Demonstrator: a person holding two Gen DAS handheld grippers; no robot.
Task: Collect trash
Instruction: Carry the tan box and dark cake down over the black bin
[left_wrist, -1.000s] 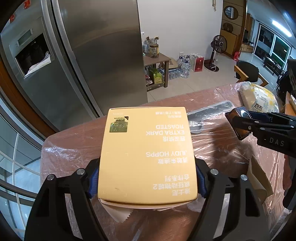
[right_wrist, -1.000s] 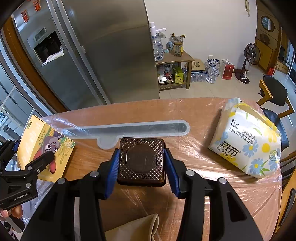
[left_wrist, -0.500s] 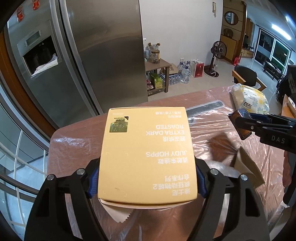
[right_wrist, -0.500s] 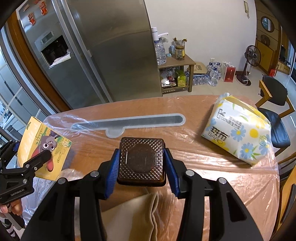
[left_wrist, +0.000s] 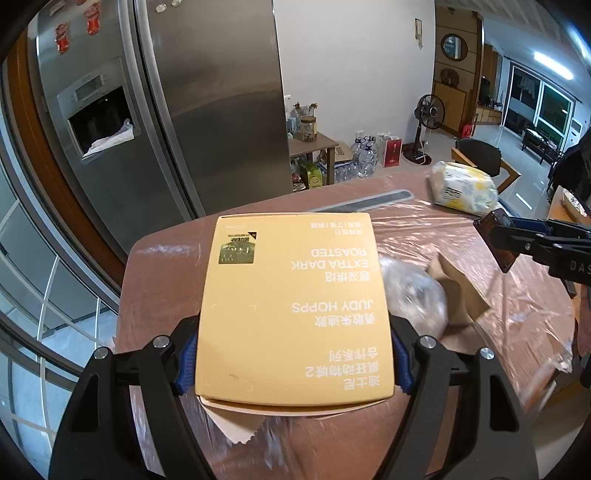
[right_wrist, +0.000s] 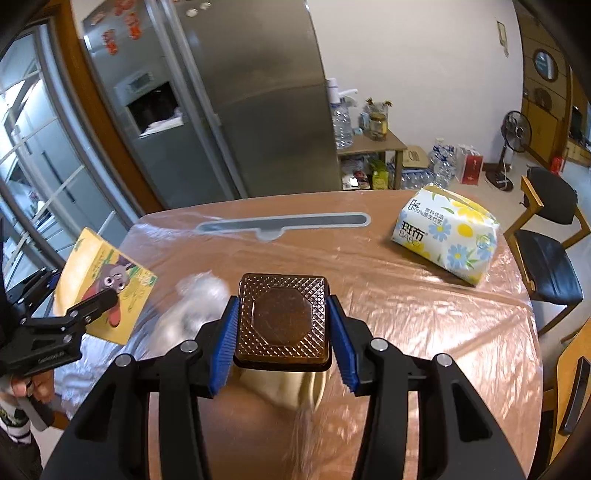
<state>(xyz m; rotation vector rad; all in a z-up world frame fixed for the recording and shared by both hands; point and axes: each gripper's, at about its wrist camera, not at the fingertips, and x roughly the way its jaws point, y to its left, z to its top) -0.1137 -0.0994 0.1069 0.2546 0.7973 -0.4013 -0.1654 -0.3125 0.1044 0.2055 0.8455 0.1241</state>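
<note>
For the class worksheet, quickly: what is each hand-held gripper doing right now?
Left hand-held gripper: closed on the yellow box.
Right hand-held gripper: closed on the brown plastic tray.

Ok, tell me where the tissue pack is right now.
The tissue pack lies on the far right of the table in the right wrist view, right of the long grey strip and near the black chair.

A home – an open kitchen and dining room. A steel fridge (right_wrist: 236, 103) with magnets stands at 11 o'clock beyond a film-covered table (right_wrist: 406, 295). At 1 o'clock a side table (right_wrist: 373, 146) holds jars, with water bottles (right_wrist: 439, 162) beside it – a fan (right_wrist: 517, 136) and chair (right_wrist: 546, 236) at 3 o'clock.
</note>
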